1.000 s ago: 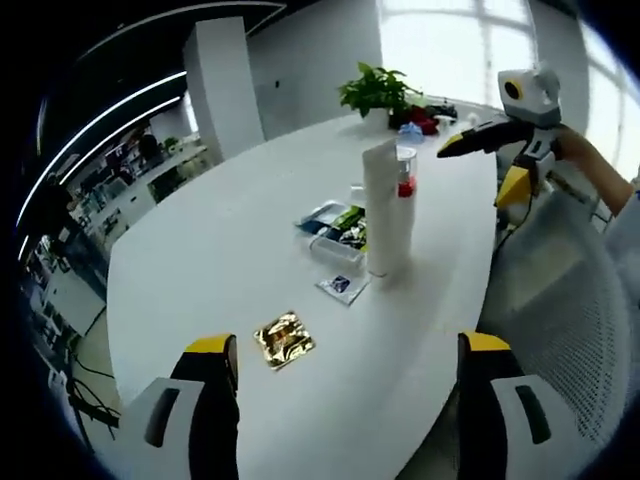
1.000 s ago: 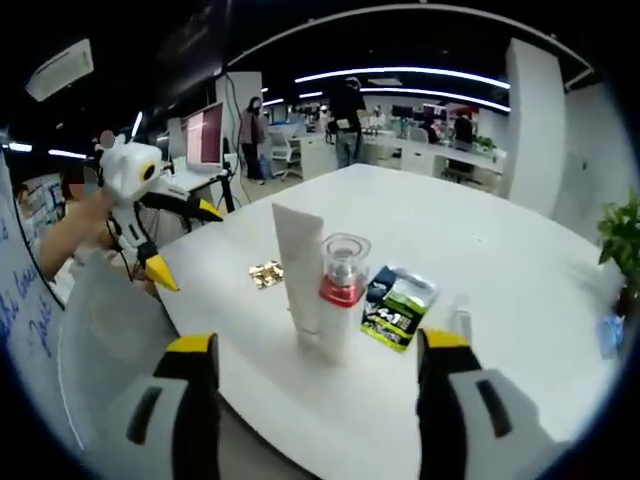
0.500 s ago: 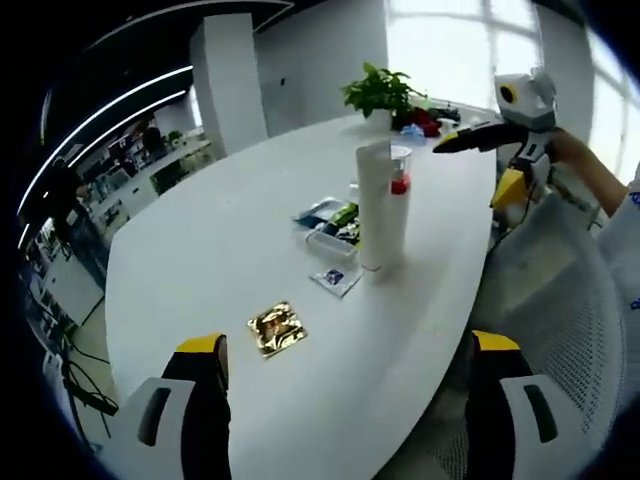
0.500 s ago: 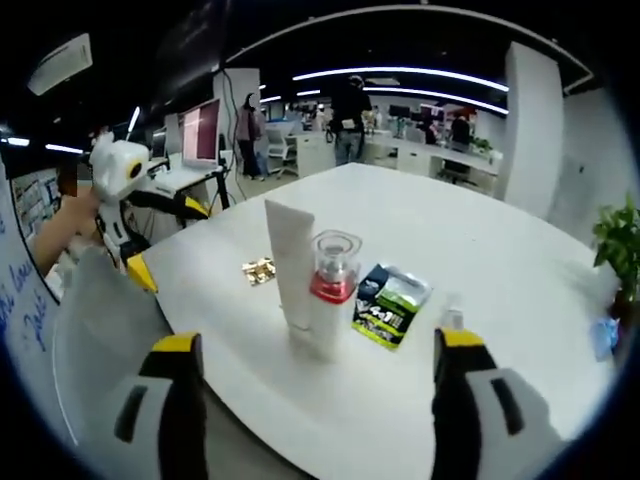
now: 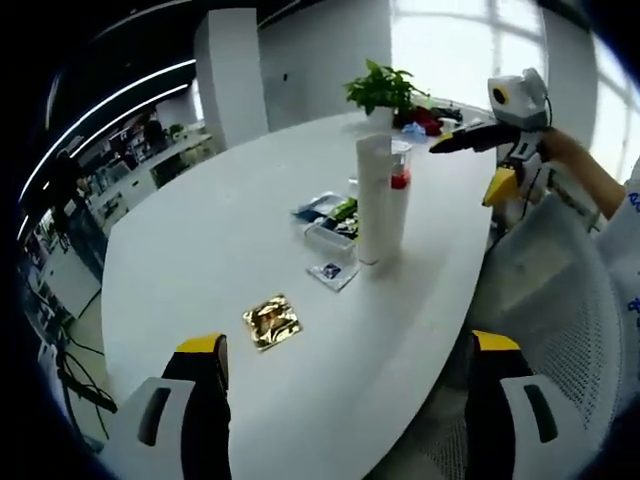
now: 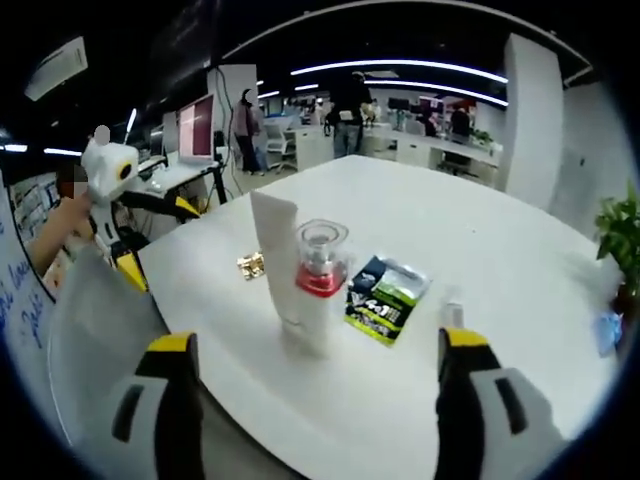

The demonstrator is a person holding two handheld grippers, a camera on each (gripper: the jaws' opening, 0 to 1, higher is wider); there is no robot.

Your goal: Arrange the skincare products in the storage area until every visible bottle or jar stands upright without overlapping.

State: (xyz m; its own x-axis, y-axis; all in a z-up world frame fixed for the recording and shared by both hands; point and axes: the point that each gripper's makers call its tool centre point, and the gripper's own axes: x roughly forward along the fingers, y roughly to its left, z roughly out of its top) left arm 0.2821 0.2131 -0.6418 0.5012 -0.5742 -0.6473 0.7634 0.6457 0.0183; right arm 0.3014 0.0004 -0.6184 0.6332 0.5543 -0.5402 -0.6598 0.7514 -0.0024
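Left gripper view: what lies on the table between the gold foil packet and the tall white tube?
A small blue-and-white sachet lies between the gold foil packet and the white tube, near the tube's base; otherwise bare white table.

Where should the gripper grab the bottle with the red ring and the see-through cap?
Probably around the white body below the red collar of the white bottle with the clear cap, jaws coming in level from the open table side. It stands upright, and the tall white tube stands close against it on the other side, so that side looks blocked. The rounded clear cap seems a smaller, slippier hold.
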